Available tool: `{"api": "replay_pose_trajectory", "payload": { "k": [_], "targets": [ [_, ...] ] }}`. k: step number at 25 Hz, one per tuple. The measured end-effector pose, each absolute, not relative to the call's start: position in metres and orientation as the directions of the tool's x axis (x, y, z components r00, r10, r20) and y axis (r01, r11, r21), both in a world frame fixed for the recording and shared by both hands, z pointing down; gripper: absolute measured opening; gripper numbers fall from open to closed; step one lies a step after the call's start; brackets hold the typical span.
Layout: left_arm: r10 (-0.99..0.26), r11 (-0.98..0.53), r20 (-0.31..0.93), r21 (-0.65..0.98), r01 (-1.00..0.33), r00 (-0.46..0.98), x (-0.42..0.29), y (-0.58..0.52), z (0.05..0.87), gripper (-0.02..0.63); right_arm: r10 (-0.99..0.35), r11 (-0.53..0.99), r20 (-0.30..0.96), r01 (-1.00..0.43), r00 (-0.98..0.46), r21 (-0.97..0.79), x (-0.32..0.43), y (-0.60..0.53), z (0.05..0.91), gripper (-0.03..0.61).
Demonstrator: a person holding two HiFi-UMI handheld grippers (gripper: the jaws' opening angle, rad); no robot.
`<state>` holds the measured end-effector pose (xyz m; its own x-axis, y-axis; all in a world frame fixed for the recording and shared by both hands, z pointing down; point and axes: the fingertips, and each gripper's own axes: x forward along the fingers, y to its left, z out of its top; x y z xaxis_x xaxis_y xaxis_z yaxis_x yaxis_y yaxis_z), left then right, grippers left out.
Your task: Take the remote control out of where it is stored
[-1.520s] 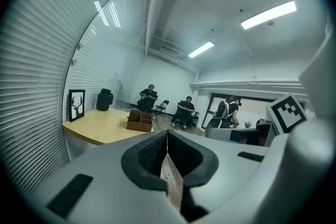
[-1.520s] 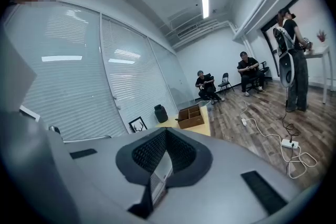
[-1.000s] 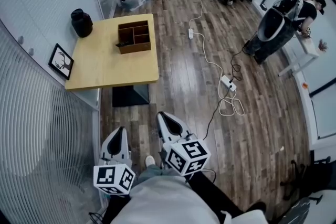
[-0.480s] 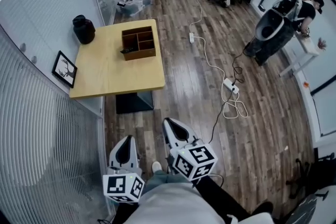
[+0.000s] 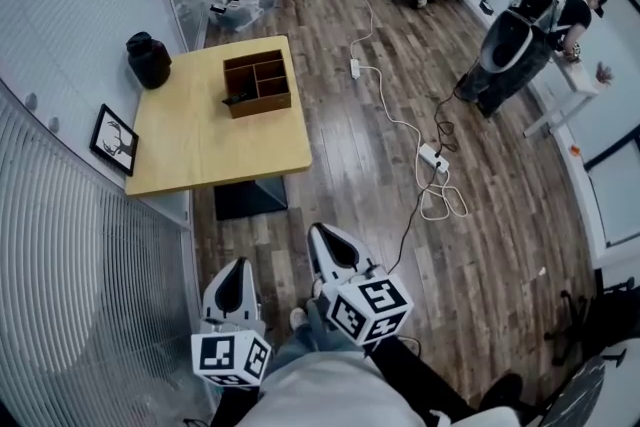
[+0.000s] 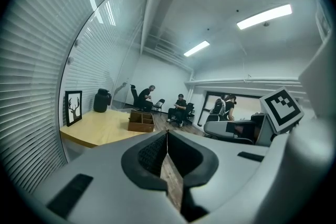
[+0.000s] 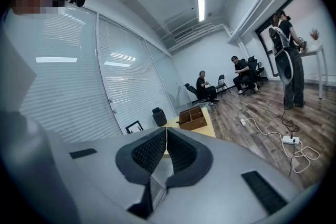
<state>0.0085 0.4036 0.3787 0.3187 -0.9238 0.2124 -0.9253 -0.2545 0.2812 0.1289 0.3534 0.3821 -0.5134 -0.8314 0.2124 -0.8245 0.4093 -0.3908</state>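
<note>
A brown wooden compartment box [image 5: 257, 83] stands at the far side of the light wooden table [image 5: 215, 150]. A dark, thin object, apparently the remote control [image 5: 238, 99], lies in the box's near-left compartment. My left gripper [image 5: 232, 277] and right gripper [image 5: 328, 241] are held side by side over the floor, well short of the table, both pointing toward it. Both are shut with nothing between the pads. The box [image 6: 142, 121] shows small and far off beyond the left gripper [image 6: 167, 135]. Past the right gripper [image 7: 166, 131], the box [image 7: 192, 118] is just as distant.
A black jar [image 5: 148, 60] and a framed picture [image 5: 112, 140] sit along the table's left edge, against a glass wall with blinds. A white cable with power strips [image 5: 432, 157] runs across the wooden floor on the right. People sit at the back; one stands at a desk [image 5: 575, 80].
Both grippers have edged a little forward toward the table, still shut and side by side. The table sits slightly nearer in the head view.
</note>
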Motion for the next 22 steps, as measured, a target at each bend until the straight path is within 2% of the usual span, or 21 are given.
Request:
{"api": "replay_pose_trajectory", "payload": {
  "k": [22],
  "targets": [
    [-0.946, -0.162, 0.232, 0.266, -0.950, 0.226, 0.004, 0.267, 0.390, 0.009, -0.779, 0.445, 0.249, -0.787, -0.575, -0.428, 0.128, 0.207, 0.408, 0.006]
  ]
}}
